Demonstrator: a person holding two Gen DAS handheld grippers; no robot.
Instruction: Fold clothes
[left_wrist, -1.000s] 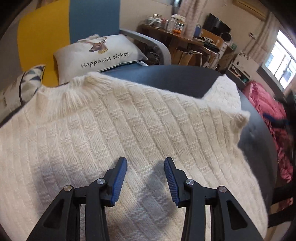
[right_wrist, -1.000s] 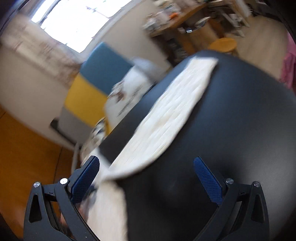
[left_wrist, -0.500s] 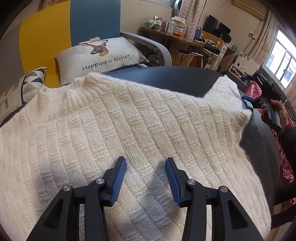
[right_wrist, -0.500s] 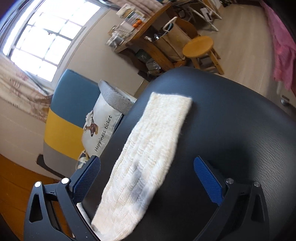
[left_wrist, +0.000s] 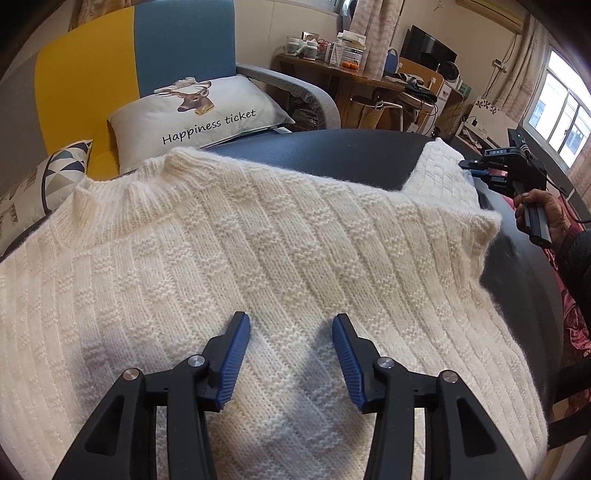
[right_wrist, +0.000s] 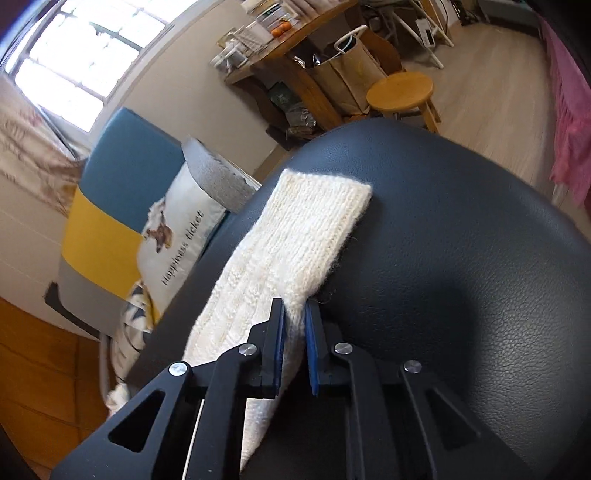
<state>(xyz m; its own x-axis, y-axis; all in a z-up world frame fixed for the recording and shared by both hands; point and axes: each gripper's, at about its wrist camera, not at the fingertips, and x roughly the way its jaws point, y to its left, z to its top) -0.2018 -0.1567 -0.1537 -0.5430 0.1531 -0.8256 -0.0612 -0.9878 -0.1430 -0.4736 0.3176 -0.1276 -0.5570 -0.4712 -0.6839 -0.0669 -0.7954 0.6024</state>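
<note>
From the left wrist, the left gripper (left_wrist: 291, 345) hovers with fingers spread wide over the cream knit sweater (left_wrist: 258, 266) spread flat on the black table (left_wrist: 332, 155). From the right wrist, the right gripper (right_wrist: 294, 325) is pinched narrow on the sweater's sleeve (right_wrist: 295, 243) edge; with so shallow a bite, the loose knit may slip free when lifted.

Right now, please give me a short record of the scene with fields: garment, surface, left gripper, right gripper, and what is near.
garment: cream knit sweater, spread flat, collar toward the sofa
surface: dark padded table
left gripper: open, over the sweater body, holding nothing
right gripper: shut on the edge of the sleeve, which lies stretched out on the table
nearby: deer pillow on the sofa, wooden stool on the floor
</note>
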